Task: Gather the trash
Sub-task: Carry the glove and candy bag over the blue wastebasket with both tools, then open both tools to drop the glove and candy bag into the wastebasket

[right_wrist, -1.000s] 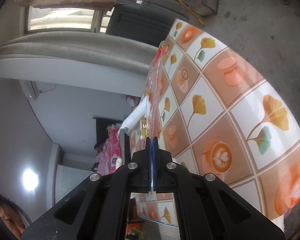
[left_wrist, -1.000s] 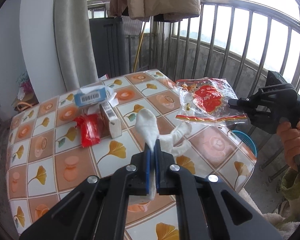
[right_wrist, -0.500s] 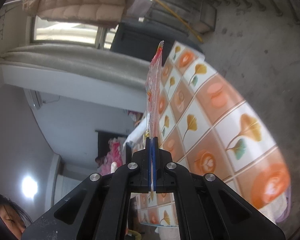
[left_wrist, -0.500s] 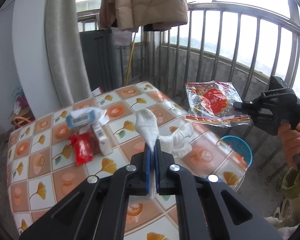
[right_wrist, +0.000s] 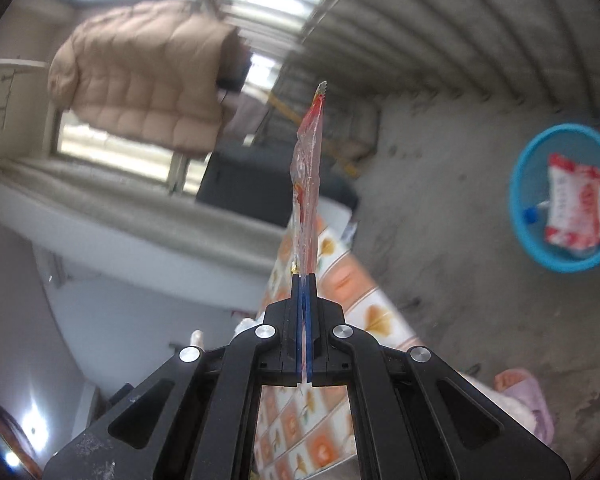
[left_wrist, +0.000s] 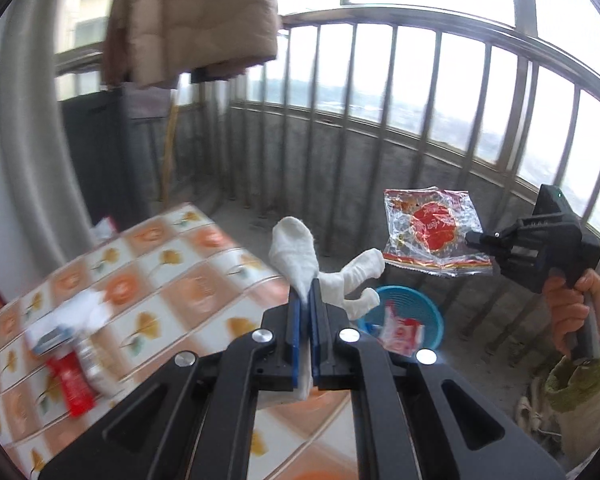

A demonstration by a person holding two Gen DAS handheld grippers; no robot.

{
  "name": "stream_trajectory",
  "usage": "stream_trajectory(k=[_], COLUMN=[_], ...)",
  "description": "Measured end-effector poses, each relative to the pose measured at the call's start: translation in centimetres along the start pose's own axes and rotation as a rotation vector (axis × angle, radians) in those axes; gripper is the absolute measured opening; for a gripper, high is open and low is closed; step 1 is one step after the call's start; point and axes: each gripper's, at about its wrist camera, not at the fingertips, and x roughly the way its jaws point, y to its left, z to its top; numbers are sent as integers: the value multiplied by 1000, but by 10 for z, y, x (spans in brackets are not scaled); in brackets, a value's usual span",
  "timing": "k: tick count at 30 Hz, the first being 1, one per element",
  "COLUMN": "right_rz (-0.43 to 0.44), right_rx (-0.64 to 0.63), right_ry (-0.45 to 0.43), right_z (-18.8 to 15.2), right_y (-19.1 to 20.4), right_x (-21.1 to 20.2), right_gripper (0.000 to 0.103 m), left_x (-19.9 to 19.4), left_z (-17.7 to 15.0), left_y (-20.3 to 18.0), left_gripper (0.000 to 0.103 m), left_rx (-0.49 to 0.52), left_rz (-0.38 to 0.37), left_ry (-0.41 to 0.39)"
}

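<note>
My left gripper (left_wrist: 305,300) is shut on a white glove (left_wrist: 296,254), held in the air past the table's far edge. My right gripper (right_wrist: 304,280) is shut on a clear plastic wrapper with red print (right_wrist: 308,184); in the left wrist view that gripper (left_wrist: 470,238) holds the wrapper (left_wrist: 432,232) flat, above and right of a blue basket (left_wrist: 432,316) on the floor. The basket (right_wrist: 518,216) holds a red and white packet (right_wrist: 576,212).
A table with an orange leaf-pattern cloth (left_wrist: 172,280) carries a red packet (left_wrist: 72,384), a small box and a white and blue pack (left_wrist: 56,332). A metal railing (left_wrist: 420,92) rings the balcony. A beige jacket (left_wrist: 192,20) hangs above.
Both grippers have swung right, away from the table, each carrying its item. The blue basket on the floor has come into both views, and the wrapper now hangs above it.
</note>
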Motion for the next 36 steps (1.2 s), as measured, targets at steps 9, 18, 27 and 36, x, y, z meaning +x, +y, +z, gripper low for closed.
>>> stream_trajectory(k=[9, 18, 27, 36], right_rz=[-200, -452, -529, -530], right_rx=[60, 87, 174, 266], right_ry=[-169, -220, -118, -67], right_z=[6, 13, 34, 60], right_y=[-56, -117, -193, -261], right_x=[-55, -73, -33, 5], right_gripper=[0, 0, 0, 47], left_x=[77, 198, 313, 404], left_z=[36, 47, 35, 12], left_y=[-72, -151, -216, -244], left_gripper=[4, 4, 4, 40], left_rx=[102, 136, 195, 172], left_rz=[-193, -311, -313, -304], left_ry=[107, 352, 515, 610])
